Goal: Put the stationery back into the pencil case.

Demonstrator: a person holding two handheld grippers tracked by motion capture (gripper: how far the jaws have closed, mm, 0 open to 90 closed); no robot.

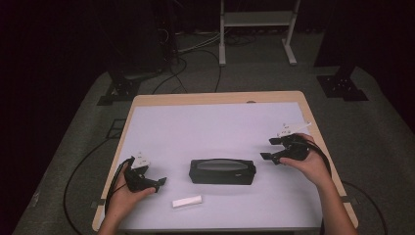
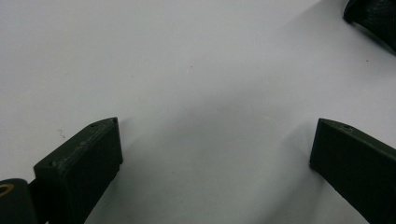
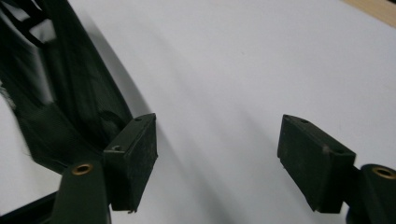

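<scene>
White tabletop [image 1: 215,122] lies bare toward its far wooden edge. Centrally, the black case [image 1: 222,172] is flanked by the left gripper [image 1: 159,183] and right gripper [image 1: 270,148], both held wide apart, gripping nothing.

My table count: 4 kinds of thing.

I hold 2 grippers, my left gripper [image 1: 157,183] and my right gripper [image 1: 268,149], each with 2 black jaws. On 1 white-topped table [image 1: 210,127] lie 1 black zip case [image 1: 222,172] and 1 small white block [image 1: 187,201].
</scene>
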